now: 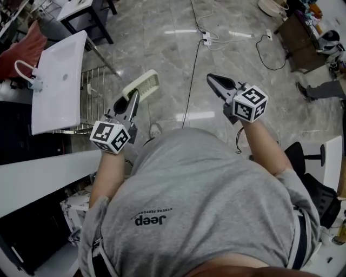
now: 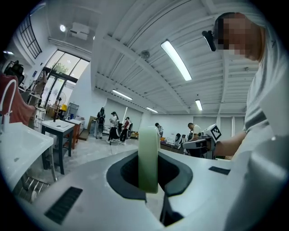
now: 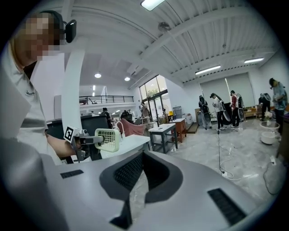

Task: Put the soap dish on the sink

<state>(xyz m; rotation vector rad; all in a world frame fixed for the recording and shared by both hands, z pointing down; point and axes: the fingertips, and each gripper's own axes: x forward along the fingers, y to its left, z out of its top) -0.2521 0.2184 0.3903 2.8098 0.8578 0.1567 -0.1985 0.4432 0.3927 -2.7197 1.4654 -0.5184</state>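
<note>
The soap dish (image 1: pixel 144 85) is pale cream-green with a slotted grid. My left gripper (image 1: pixel 133 99) is shut on its near end and holds it level, out over the floor. In the left gripper view the dish (image 2: pixel 148 155) stands edge-on between the pads. The white sink (image 1: pixel 57 81) with its curved faucet (image 1: pixel 22 70) rests on a metal rack (image 1: pixel 93 97) to the left of the dish, apart from it. My right gripper (image 1: pixel 213 80) is shut and holds nothing, off to the right. The right gripper view shows the dish (image 3: pixel 107 139) in front of the sink (image 3: pixel 131 143).
A black cable (image 1: pixel 192 65) and a power strip (image 1: pixel 207 37) lie on the grey marble floor ahead. A dark table (image 1: pixel 89 16) stands beyond the sink. A white bench (image 1: pixel 43 176) is at my left and an office chair (image 1: pixel 311 159) at my right. Several people stand far off.
</note>
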